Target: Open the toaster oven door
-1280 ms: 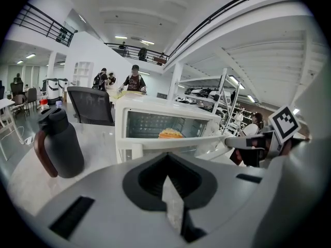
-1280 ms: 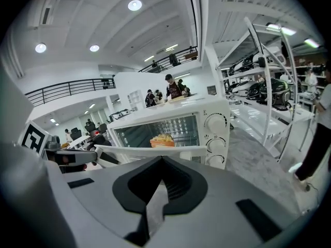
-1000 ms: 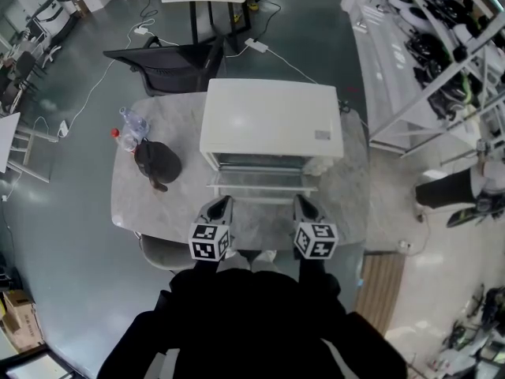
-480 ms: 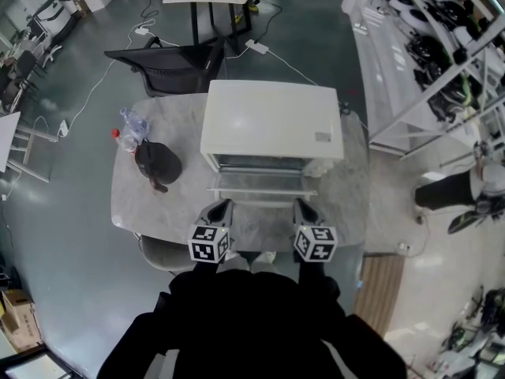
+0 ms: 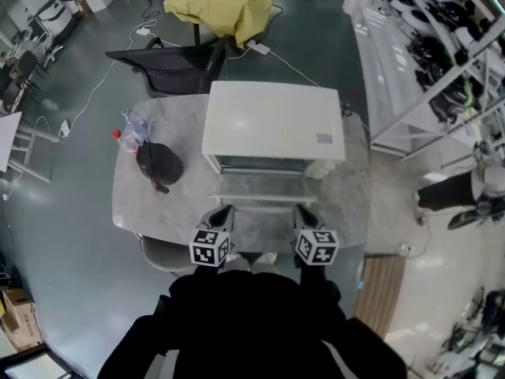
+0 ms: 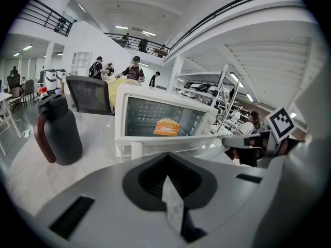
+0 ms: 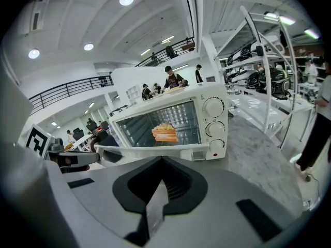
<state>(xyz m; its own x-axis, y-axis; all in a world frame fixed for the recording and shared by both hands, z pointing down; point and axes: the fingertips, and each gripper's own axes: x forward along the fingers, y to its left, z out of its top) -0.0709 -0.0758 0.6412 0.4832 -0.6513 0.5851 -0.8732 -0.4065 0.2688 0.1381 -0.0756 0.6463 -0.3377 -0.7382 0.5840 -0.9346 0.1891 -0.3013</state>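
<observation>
A white toaster oven [image 5: 272,121] stands on the marble table [image 5: 343,188]. Its door [image 5: 263,186] hangs open toward me, lying about level, with the handle bar [image 5: 264,204] at its near edge. In the gripper views the handle [image 6: 165,141] [image 7: 155,150] is edge-on, and a burger [image 6: 166,127] [image 7: 164,132] sits on the rack inside. My left gripper [image 5: 224,208] and right gripper [image 5: 301,208] hover just short of the handle, side by side, touching nothing. Both look shut and empty.
A black jug [image 5: 158,163] [image 6: 57,130] and a plastic bottle [image 5: 130,125] stand left of the oven. The control knobs [image 7: 213,107] are on its right side. A black chair [image 5: 170,61] and something yellow [image 5: 225,2] lie beyond the table. Metal shelving [image 5: 426,46] runs along the right.
The door's handle edge has dropped nearer to me. Both grippers drew back slightly. Something yellow came into view at the far table.
</observation>
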